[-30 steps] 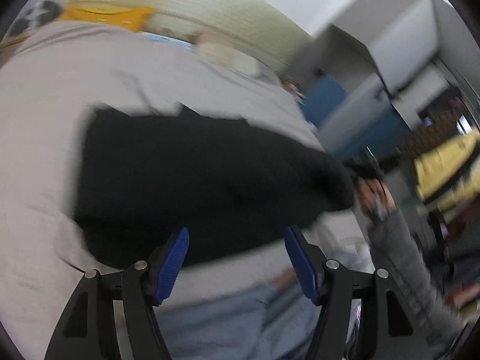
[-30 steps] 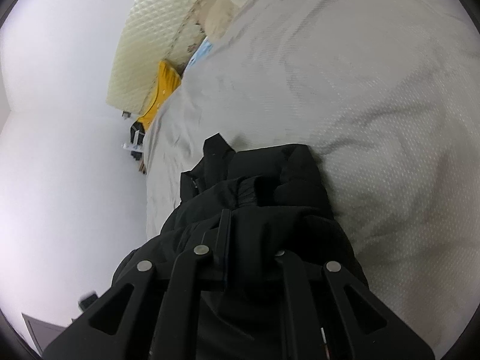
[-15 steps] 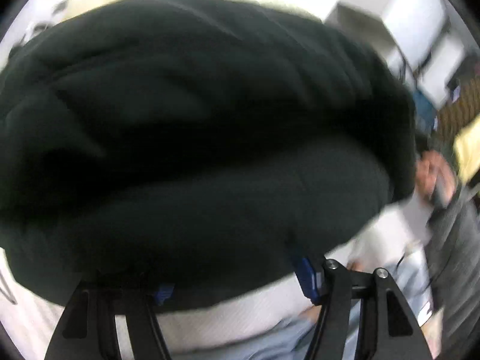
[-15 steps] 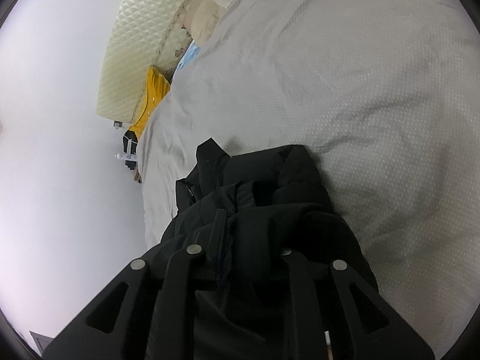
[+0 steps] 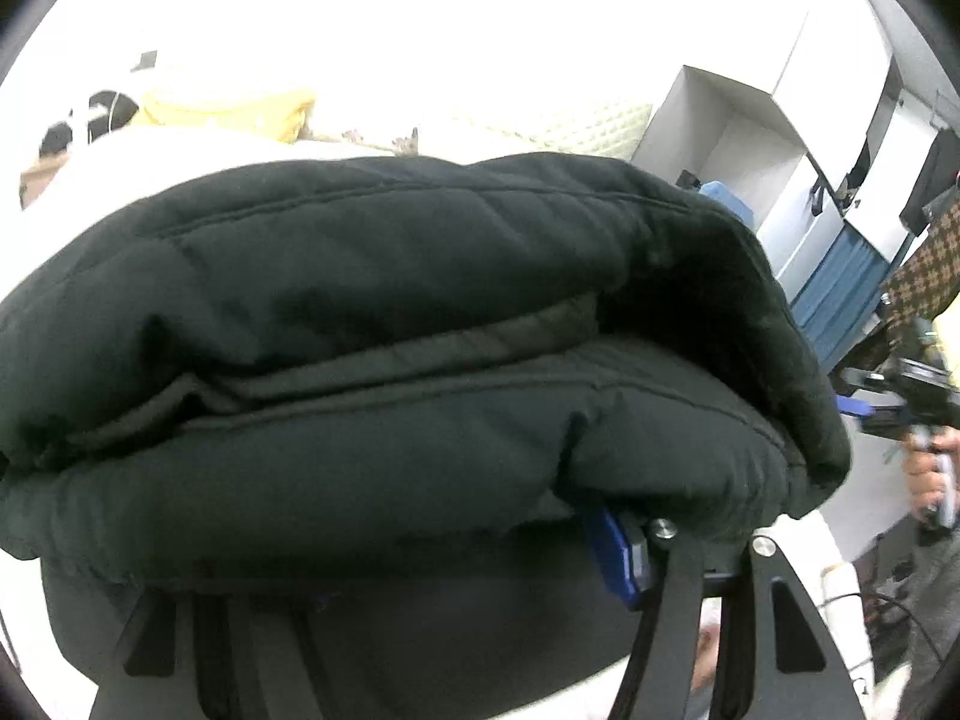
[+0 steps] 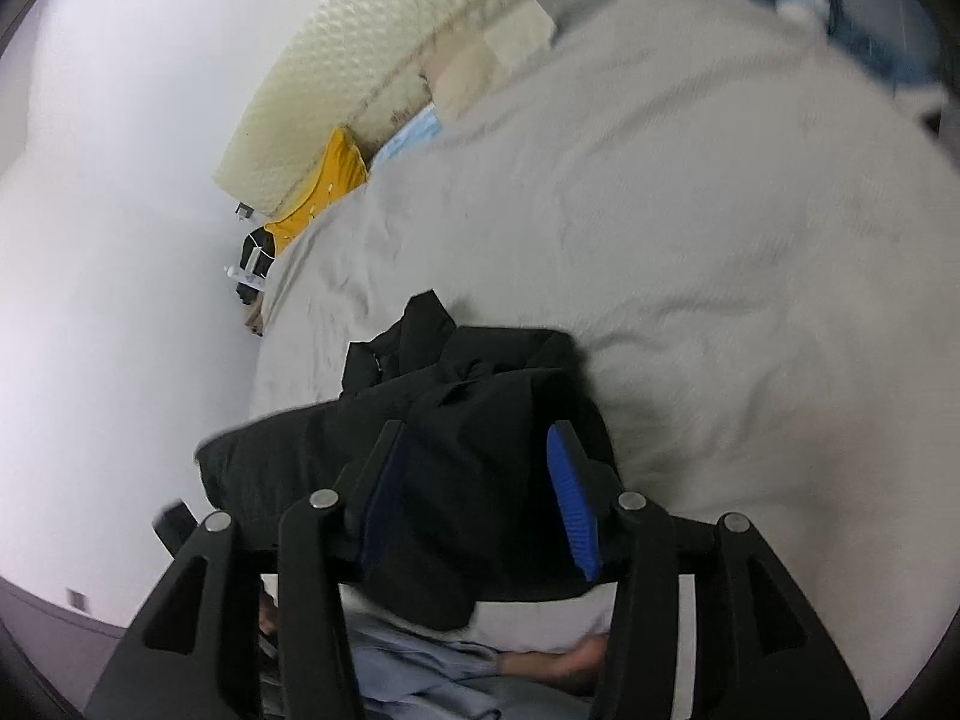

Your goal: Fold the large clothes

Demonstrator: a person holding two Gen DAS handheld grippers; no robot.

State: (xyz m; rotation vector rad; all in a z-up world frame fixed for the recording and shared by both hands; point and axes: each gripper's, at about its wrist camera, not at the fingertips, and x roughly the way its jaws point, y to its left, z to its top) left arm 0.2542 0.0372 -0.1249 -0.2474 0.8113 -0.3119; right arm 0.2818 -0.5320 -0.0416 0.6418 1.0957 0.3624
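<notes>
A black padded jacket (image 5: 384,324) lies folded in thick layers on a grey bed sheet (image 6: 690,228) and fills the left wrist view. My left gripper (image 5: 420,564) is pushed in at its near edge; one blue pad (image 5: 612,552) shows and the other finger is hidden under the cloth. In the right wrist view the jacket (image 6: 468,420) lies bunched at the bed's near edge. My right gripper (image 6: 474,492) is open, its blue pads (image 6: 570,498) spread on either side of the jacket's near part.
A cream quilted headboard (image 6: 360,60) and a yellow pillow (image 6: 336,174) stand at the far end of the bed. White cabinets (image 5: 750,138) and blue drawers (image 5: 840,294) are to the right. The person's light-blue trousers (image 6: 420,666) are by the bed edge.
My right gripper opened and let go of the jacket. My left gripper moved forward from open in front of the jacket to pressed in at its edge.
</notes>
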